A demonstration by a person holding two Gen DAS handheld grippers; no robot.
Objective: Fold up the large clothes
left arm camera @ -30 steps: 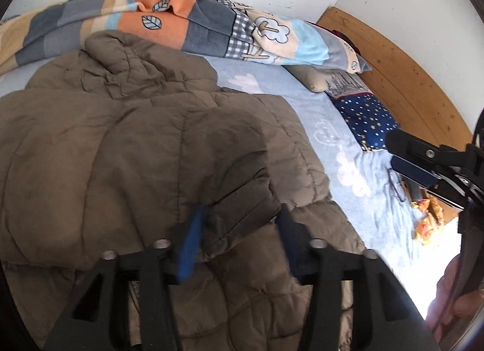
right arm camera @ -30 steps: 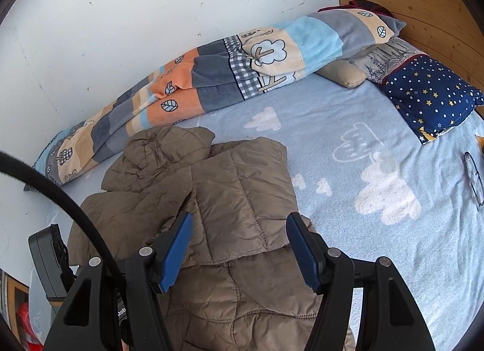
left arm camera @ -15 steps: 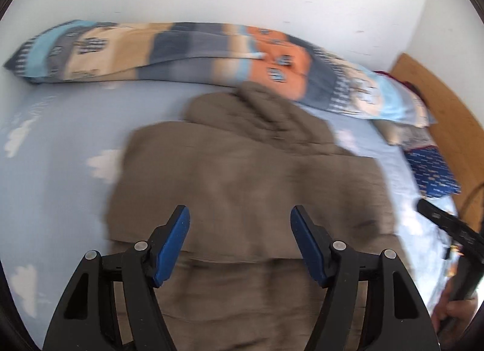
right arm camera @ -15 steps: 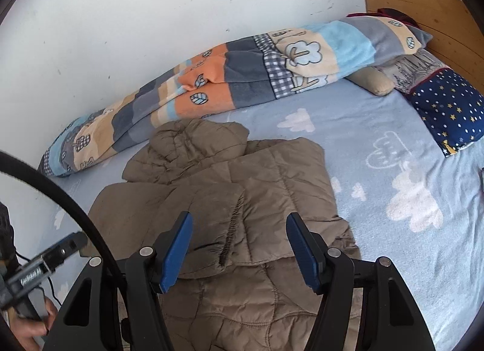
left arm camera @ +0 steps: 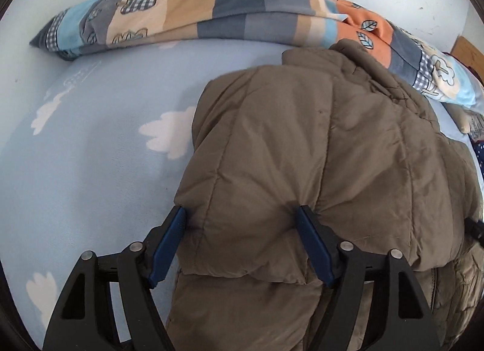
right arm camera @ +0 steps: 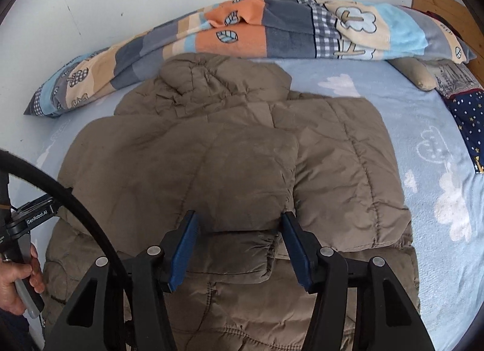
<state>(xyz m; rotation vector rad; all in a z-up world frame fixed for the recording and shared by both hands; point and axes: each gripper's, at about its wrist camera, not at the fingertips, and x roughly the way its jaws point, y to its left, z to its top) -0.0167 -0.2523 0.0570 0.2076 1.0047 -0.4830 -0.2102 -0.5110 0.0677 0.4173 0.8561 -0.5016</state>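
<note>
A brown puffer jacket (left arm camera: 317, 151) lies on the light blue bed sheet (left arm camera: 90, 154), hood toward the wall, both sleeves folded in over the body. My left gripper (left arm camera: 242, 230) is open, its blue pads astride the jacket's left folded edge. In the right wrist view the jacket (right arm camera: 242, 154) fills the middle. My right gripper (right arm camera: 239, 239) is open, its pads on either side of the folded sleeve's cuff (right arm camera: 239, 254), not closed on it.
A patchwork blanket roll (right arm camera: 272, 30) lies along the wall behind the jacket. Pillows (right arm camera: 466, 109) and a wooden headboard (right arm camera: 438, 0) are at the right. The person's left hand (right arm camera: 18, 278) holds the other gripper's handle at the left edge.
My left gripper let go of the sleeve cuff, opened, and swung left to the jacket's left edge. My right gripper came lower and closer over the folded sleeve.
</note>
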